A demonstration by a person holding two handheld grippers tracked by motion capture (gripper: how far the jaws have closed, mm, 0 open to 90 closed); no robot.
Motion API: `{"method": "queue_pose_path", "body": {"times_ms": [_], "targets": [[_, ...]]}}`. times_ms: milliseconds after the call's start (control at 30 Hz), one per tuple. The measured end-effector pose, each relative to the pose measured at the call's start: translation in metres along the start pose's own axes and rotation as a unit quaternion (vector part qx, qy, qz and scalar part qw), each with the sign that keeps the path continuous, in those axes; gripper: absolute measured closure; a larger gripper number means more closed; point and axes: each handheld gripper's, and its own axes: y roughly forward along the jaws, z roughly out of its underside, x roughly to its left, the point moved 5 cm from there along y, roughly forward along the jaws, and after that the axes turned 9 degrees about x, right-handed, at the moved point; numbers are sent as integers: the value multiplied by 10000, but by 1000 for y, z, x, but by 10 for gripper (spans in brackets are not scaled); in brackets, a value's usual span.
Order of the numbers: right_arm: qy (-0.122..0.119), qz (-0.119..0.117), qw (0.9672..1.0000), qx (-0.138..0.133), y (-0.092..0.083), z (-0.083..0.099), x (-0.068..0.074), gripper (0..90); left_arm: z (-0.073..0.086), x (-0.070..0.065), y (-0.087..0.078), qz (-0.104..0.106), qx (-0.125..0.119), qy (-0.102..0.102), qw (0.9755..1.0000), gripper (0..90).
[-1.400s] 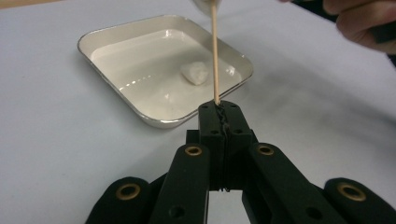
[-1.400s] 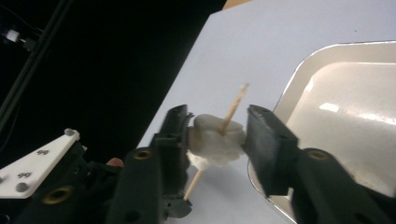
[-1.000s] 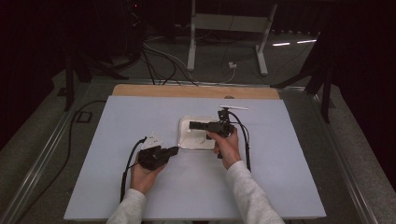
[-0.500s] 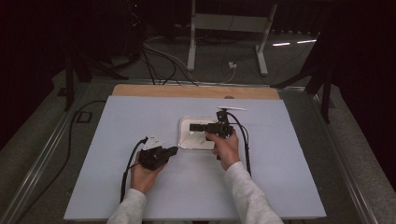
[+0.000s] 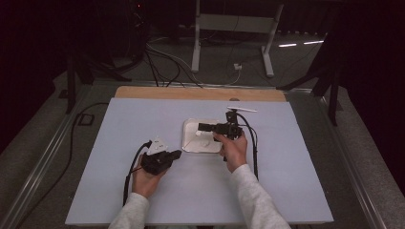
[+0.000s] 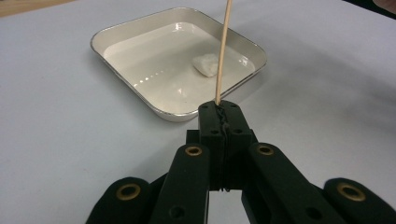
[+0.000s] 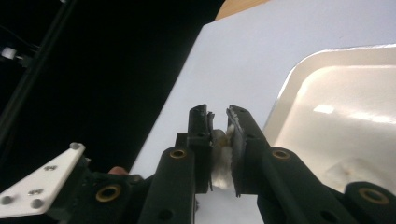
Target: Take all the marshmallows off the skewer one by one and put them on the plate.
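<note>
Left gripper (image 6: pixel 219 109): I clamp a thin stiff skewer (image 6: pixel 223 51) at its base.
Right gripper (image 7: pixel 219 116): I pinch a soft white wad (image 7: pixel 220 158); squeeze lightly, over the tray (image 5: pixel 188 138).

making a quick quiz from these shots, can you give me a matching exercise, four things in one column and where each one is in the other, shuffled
Things:
1. wooden skewer
2. white lump
3. soft white piece
4. square white tray

Places or states:
A. lying inside the tray
B. clamped upright in the shut left gripper
C. resting on the pale blue table top, between the two hands
D. pinched in the right gripper

Pairs: 1-B, 2-A, 3-D, 4-C
</note>
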Motion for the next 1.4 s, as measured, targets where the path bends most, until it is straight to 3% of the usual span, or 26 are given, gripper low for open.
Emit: {"method": "queue_pose_path", "body": {"times_ms": [300, 333, 400, 600, 867, 1000, 1033, 1100, 1133, 1200, 1267, 1300, 1333, 1367, 1400], "targets": [[-134, 140, 9997, -147, -5, -2, 1, 866, 0, 0, -2, -3, 18, 78, 10000, 900], [-118, 150, 9997, -177, -6, -2, 1, 870, 0, -1, -1, -122, 58, 160, 9998, 900], [-107, 188, 9995, -228, -7, -2, 0, 876, -1, -2, -1, -69, 43, 161, 9998, 900], [-174, 240, 9991, -291, -8, -3, 1, 888, 0, -1, -3, -222, 121, 348, 9991, 900], [-19, 230, 9992, -324, -13, -5, -6, 896, 1, -1, -8, -280, 136, 434, 9986, 900], [-74, 280, 9991, -306, -14, -6, -6, 899, 1, -1, -11, -288, 148, 464, 9984, 900], [-90, 351, 9988, -337, -15, -7, -6, 900, 1, -1, -12, -439, 182, 557, 9973, 900], [-27, 360, 9988, -339, -15, -7, -8, 900, 1, -2, -13, -370, 189, 571, 9975, 900], [-47, 372, 9988, -327, -15, -7, -8, 900, 3, -3, -14, -489, 220, 684, 9962, 900], [-29, 414, 9985, -344, -16, -7, -11, 900, 5, -1, -14, -552, 334, 697, 9955, 900], [73, 442, 9978, -490, -24, -11, -16, 900, 11, 4, -17, -740, 476, 653, 9940, 900], [142, 491, 9968, -619, -31, -14, -19, 900, 17, 12, -18, -979, 658, 588, 9913, 900], [272, 538, 9935, -965, -54, -22, -27, 900, 21, 18, -21, -903, 606, 398, 9933, 900], [272, 538, 9935, -965, -54, -22, -27, 900, 23, 25, -26, -827, 461, 146, 9954, 900], [272, 530, 9935, -975, -64, -25, -29, 900, 22, 31, -32, -851, 313, -17, 9959, 900]]}}
